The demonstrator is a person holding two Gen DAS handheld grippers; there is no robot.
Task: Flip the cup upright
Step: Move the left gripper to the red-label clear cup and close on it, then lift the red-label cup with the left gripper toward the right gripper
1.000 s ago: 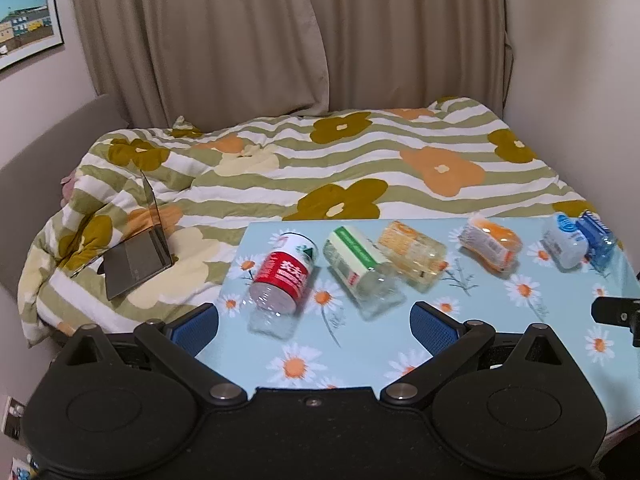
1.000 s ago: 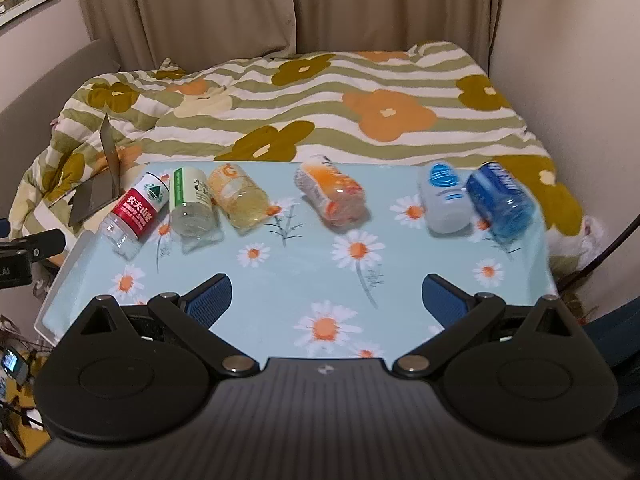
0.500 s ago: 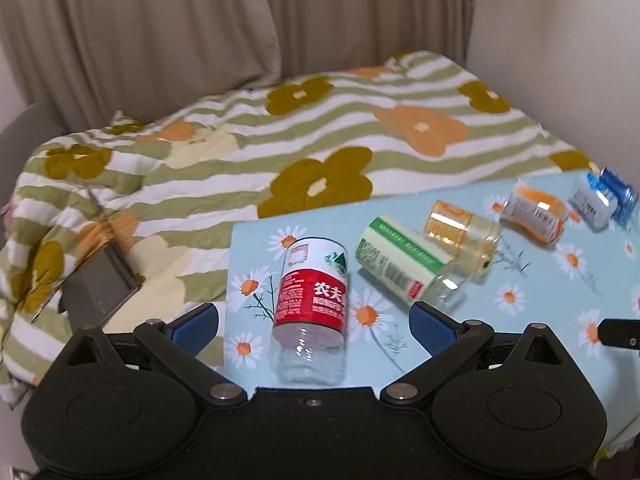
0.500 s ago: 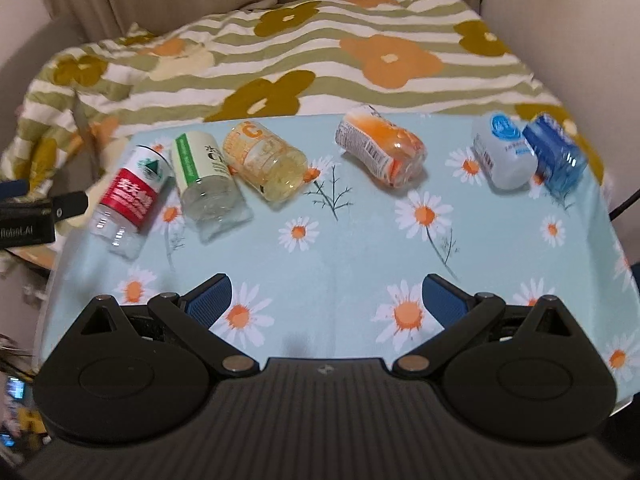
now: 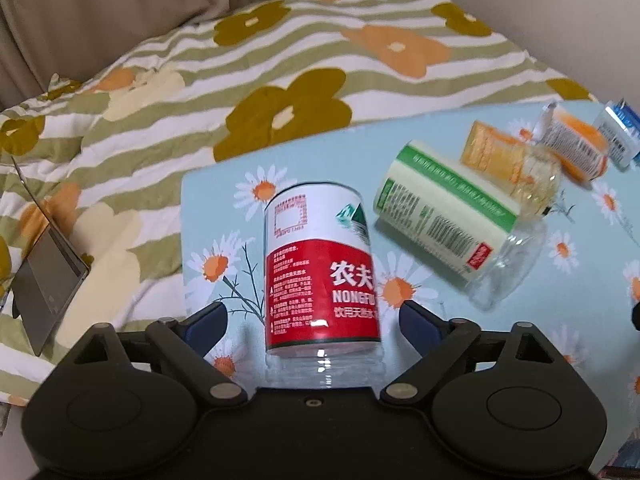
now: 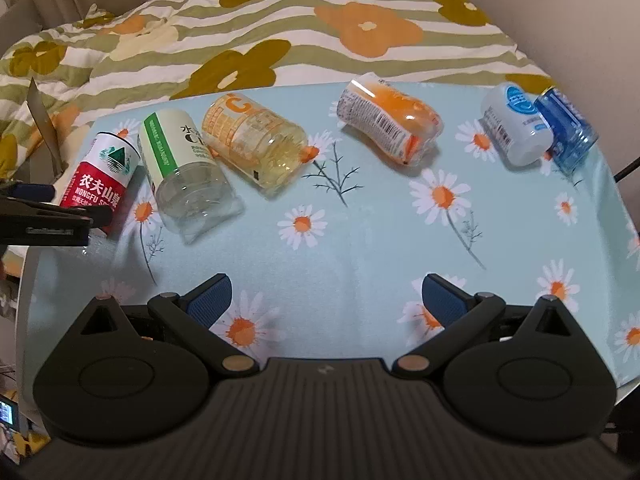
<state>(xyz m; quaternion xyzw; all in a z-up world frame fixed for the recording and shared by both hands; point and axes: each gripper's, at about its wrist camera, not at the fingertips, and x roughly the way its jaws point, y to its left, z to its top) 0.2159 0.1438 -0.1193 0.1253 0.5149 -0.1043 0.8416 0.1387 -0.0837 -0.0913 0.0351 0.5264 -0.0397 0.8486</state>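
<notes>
Six cut-down bottle cups lie on their sides on the daisy-print table [image 6: 360,240], in a loose row along its far edge by the bed [image 6: 280,20]. Taking the orange-wrapped cup [image 6: 390,120] as the marker: to its left lie the yellow cup [image 6: 252,140], then the green-and-white cup [image 6: 180,168] touching it, then the red-label cup [image 6: 100,180] at the table's left end. To its right, well apart, the white cup [image 6: 514,128] and blue cup [image 6: 568,132] lie side by side, touching. The left gripper [image 6: 48,210] reaches in around the red-label cup. The right gripper [image 6: 326,300] hangs spread wide over bare cloth nearer than the orange-wrapped cup.
</notes>
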